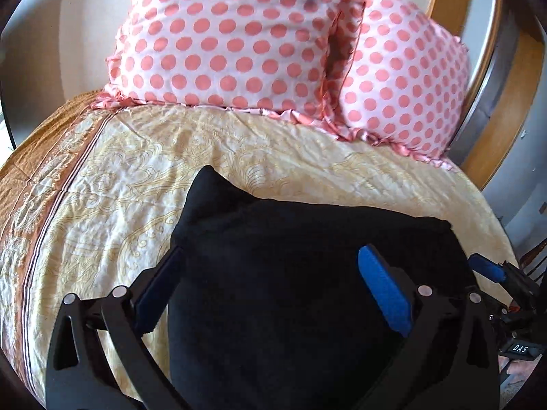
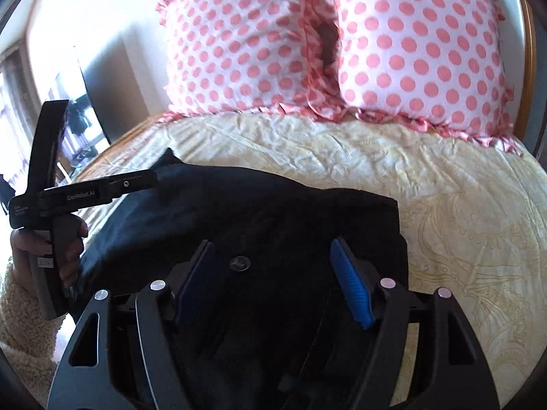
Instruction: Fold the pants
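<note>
Black pants (image 1: 290,273) lie bunched on the cream patterned bedspread (image 1: 102,177), one corner sticking up toward the pillows. My left gripper (image 1: 270,273) is open, its blue-padded fingers (image 1: 383,290) spread wide over the pants. In the right wrist view the pants (image 2: 273,212) spread across the bed, a button showing near the front. My right gripper (image 2: 273,266) is open above the waist area, blue pad (image 2: 352,294) on the right. The left gripper's body (image 2: 85,194), held by a hand, shows at the left edge of the pants.
Two pink polka-dot pillows (image 1: 239,34) (image 2: 420,51) lean against the wooden headboard (image 1: 495,109) at the far end. The bedspread's brown border (image 1: 41,157) runs along the left side. A dark screen (image 2: 99,89) stands left of the bed.
</note>
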`<move>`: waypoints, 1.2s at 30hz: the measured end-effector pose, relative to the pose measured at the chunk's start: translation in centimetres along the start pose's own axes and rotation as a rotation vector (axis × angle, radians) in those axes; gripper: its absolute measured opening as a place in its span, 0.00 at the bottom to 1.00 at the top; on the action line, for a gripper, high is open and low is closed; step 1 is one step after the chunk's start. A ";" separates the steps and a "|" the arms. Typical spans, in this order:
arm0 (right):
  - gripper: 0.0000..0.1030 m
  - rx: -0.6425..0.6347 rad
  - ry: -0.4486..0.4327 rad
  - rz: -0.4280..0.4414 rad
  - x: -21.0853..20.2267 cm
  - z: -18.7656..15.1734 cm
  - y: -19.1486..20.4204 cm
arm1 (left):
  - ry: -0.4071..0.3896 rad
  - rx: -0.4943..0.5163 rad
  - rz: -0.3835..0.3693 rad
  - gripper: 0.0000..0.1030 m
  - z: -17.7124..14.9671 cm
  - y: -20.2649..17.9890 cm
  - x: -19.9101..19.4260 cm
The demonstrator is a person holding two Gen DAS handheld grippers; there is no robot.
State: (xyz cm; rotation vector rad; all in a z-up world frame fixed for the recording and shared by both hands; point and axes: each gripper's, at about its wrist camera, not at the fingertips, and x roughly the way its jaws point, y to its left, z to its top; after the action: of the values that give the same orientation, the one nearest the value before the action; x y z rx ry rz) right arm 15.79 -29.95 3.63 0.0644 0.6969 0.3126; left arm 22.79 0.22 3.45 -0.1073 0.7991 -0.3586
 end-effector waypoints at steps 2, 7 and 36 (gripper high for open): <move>0.77 -0.066 -0.056 -0.013 -2.0 -1.3 1.5 | -0.035 0.010 -0.051 0.98 -1.6 -0.6 -2.5; 0.77 -0.092 -0.107 -0.055 -3.8 -4.7 3.5 | -0.055 0.029 -0.084 0.98 -6.6 -2.2 -5.6; 0.98 0.088 -0.336 -0.294 -8.2 -12.7 6.8 | -0.143 0.100 0.174 0.98 -16.1 -4.3 -9.8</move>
State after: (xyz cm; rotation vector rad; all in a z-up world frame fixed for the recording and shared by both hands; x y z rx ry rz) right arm -0.05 -26.58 0.12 0.0942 0.3780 -0.0137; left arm 3.80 0.33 -0.07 0.0301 0.6424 -0.2233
